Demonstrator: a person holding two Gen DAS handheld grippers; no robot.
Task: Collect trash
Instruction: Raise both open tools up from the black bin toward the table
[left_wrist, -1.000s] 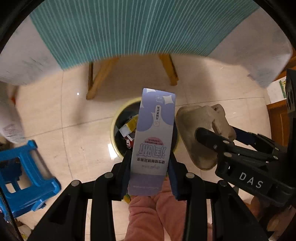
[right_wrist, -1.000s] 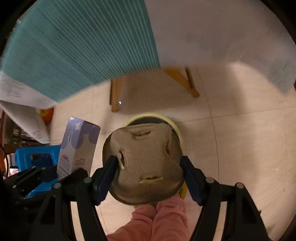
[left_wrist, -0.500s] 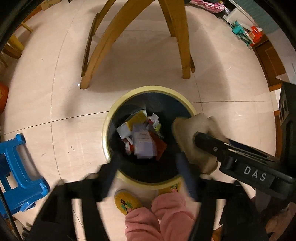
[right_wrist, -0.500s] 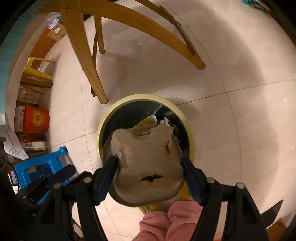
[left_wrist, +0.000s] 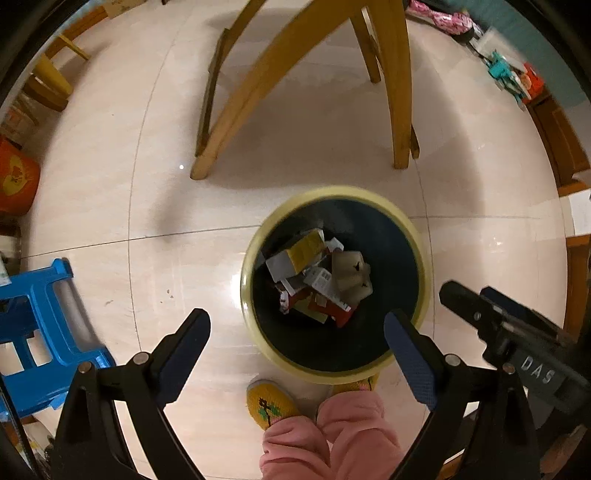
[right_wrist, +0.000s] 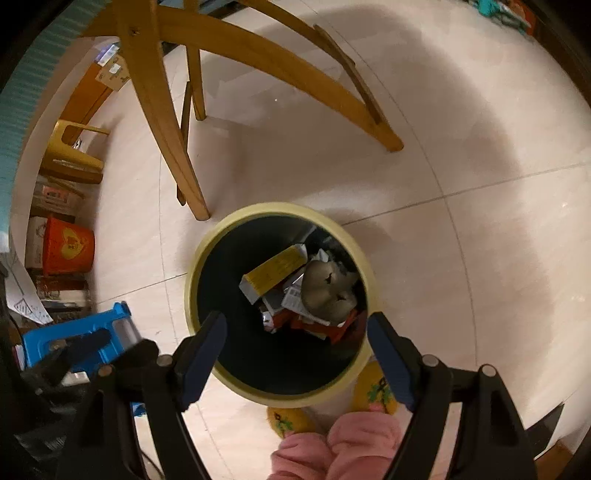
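Observation:
A round bin with a pale yellow rim (left_wrist: 246, 284) (right_wrist: 192, 280) and dark inside stands on the tiled floor, directly below both grippers. Inside it lie a beige moulded-pulp tray (left_wrist: 351, 275) (right_wrist: 328, 291), a yellow and white box (left_wrist: 304, 253) (right_wrist: 275, 275) and several other cartons and wrappers. My left gripper (left_wrist: 295, 317) hangs over the bin's near side, jaws opening, nothing between them. My right gripper (right_wrist: 295, 317) hangs over the bin too, jaws opening and empty. One right finger (left_wrist: 461, 299) shows at the right of the left wrist view.
Curved wooden table legs (left_wrist: 399, 110) (right_wrist: 162, 122) stand just beyond the bin. A blue plastic stool (left_wrist: 44, 325) (right_wrist: 74, 339) is at the left, an orange bucket (right_wrist: 68, 245) farther left. A person's yellow slippers (left_wrist: 271, 404) and pink trouser legs (left_wrist: 332, 439) are beside the bin's near edge.
The left gripper let go of a purple carton and the right let go of the beige pulp tray; both dropped into the bin. Both grippers sank toward the bin and their jaws spread.

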